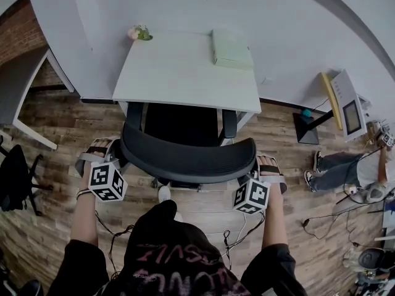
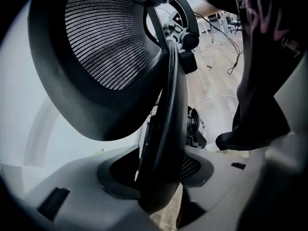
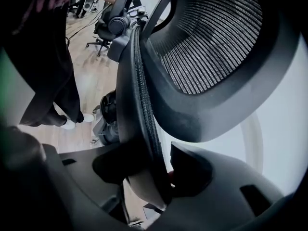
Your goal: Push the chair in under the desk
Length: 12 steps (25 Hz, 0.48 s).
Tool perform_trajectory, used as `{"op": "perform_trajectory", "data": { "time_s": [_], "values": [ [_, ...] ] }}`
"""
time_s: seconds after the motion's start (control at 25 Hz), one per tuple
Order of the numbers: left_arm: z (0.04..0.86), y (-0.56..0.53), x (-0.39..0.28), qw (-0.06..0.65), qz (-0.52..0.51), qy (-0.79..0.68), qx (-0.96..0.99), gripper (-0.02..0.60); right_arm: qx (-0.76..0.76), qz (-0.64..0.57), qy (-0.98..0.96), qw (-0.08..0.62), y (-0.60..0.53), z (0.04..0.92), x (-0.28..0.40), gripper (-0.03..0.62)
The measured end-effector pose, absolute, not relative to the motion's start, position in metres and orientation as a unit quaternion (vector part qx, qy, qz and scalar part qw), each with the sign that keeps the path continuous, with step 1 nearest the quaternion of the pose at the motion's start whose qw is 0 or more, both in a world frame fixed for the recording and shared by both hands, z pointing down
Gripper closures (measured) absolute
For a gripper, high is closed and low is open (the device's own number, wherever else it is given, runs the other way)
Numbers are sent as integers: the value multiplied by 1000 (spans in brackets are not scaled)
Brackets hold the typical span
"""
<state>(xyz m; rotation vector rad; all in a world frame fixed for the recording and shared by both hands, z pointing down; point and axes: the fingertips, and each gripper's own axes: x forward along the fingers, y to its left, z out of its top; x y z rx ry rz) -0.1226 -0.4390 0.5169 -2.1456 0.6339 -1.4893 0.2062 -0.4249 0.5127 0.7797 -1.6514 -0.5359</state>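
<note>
A black mesh office chair [image 1: 185,156] stands with its seat [image 1: 182,125] under the white desk [image 1: 185,73] and its curved backrest toward me. My left gripper [image 1: 99,148] is at the backrest's left end and my right gripper [image 1: 270,168] at its right end. In the left gripper view the backrest's rim [image 2: 166,129] runs between the jaws of the left gripper [image 2: 161,172], with a dark gap beside it. The right gripper view has the rim [image 3: 139,119] loose between the jaws of the right gripper [image 3: 149,170]. Both grippers are open around the rim.
A pale green box [image 1: 231,48] and a pink flower [image 1: 139,33] lie on the desk. Another black chair [image 1: 15,177] stands at the left beside a second desk [image 1: 18,85]. A person [image 1: 345,171] sits on the floor at the right, near a screen [image 1: 345,106]. Cables [image 1: 247,233] trail over the wood floor.
</note>
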Motion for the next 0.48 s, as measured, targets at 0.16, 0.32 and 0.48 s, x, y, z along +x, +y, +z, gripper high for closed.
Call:
{"op": "perform_trajectory", "data": {
  "time_s": [0.16,0.32,0.48],
  "values": [
    [517,-444,-117,226,-537,234,-778,365,340,-231,-696,589,-433,513,214,352],
    [518,-465,-113,232,-543,242,-770,368,343,-225,-683,604,-453,515,219,356],
    [519,-491,-109,234,-553,239,-763,370,355,-231,-679,600,-476,516,222,372]
  ]
}}
